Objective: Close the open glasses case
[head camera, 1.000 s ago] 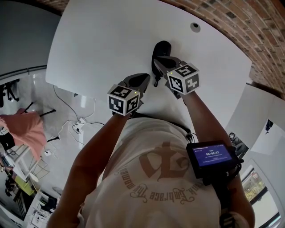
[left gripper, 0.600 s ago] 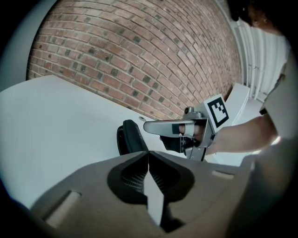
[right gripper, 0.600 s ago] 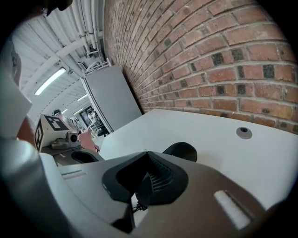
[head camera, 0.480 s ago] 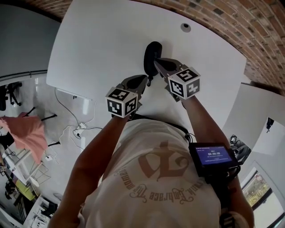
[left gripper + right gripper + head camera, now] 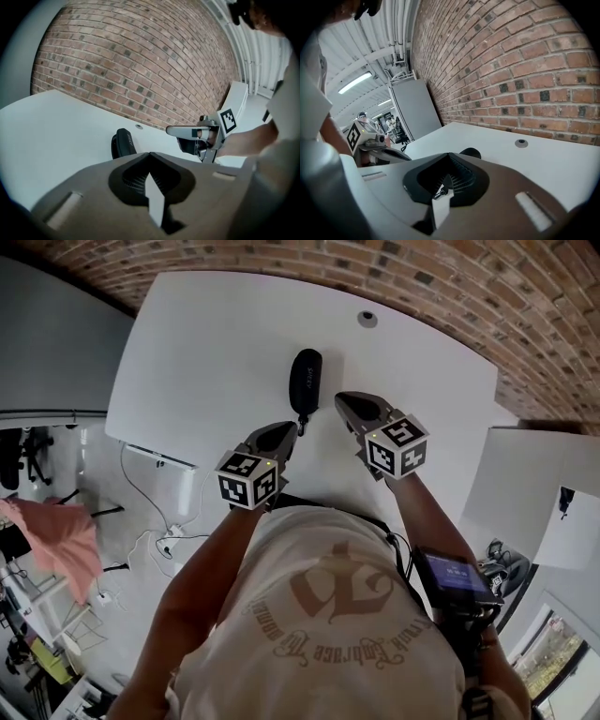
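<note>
Over the near half of the white tabletop [image 5: 206, 343] the left gripper [image 5: 286, 428] hangs with its two jaws pressed tip to tip and nothing caught between them. Just to its right, the right gripper [image 5: 344, 400] is pinched together in the same way and is just as empty. Both point towards the far side and a little downward, each with its marker cube at the near end, towards the person holding it.

A short way beyond the two tips, and roughly between them, the black glasses case [image 5: 306, 381] lies flat on the tabletop with its long side running near to far. Neither gripper touches it. Its lid is down and the shell is closed all round, so whatever is inside cannot be seen.

Farther off and to the right, a small round grommet [image 5: 367, 320] sits in the tabletop near its far edge, with a brick wall [image 5: 469, 287] rising directly behind it. On the person's right forearm a small screen [image 5: 456, 574] glows blue. Down to the left, cables [image 5: 155, 521] trail across the pale floor [image 5: 103, 460] beside a pink cloth [image 5: 70, 535].
</note>
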`<act>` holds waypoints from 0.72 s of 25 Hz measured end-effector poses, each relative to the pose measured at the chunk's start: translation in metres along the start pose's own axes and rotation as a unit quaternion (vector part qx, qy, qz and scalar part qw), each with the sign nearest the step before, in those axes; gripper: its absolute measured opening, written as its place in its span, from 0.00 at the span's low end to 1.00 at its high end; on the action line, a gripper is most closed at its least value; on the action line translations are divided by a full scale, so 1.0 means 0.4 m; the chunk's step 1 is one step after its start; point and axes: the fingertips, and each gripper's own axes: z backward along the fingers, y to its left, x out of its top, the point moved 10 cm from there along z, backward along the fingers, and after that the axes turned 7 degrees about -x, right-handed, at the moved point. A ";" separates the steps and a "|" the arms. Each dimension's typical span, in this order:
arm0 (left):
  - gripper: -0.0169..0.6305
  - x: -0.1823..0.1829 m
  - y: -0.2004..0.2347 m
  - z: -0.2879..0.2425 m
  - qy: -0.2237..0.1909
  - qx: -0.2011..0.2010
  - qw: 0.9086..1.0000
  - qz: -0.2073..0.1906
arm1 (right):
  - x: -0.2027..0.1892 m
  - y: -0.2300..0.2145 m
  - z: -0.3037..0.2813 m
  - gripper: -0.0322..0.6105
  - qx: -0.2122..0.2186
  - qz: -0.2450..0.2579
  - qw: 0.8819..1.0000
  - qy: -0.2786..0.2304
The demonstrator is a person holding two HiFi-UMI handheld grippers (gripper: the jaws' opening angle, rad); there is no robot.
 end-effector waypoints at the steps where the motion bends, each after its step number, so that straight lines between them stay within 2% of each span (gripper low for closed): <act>1: 0.03 -0.002 -0.007 0.008 -0.002 0.000 1.000 -0.003 | -0.002 0.000 0.017 0.06 -0.002 0.000 1.000 -0.004; 11: 0.03 -0.016 -0.088 0.051 -0.022 -0.008 0.999 -0.030 | -0.035 0.013 0.169 0.06 -0.002 0.012 0.999 -0.035; 18: 0.03 -0.046 -0.139 0.048 -0.028 -0.007 0.999 -0.033 | -0.072 0.010 0.224 0.06 0.003 0.020 0.999 -0.042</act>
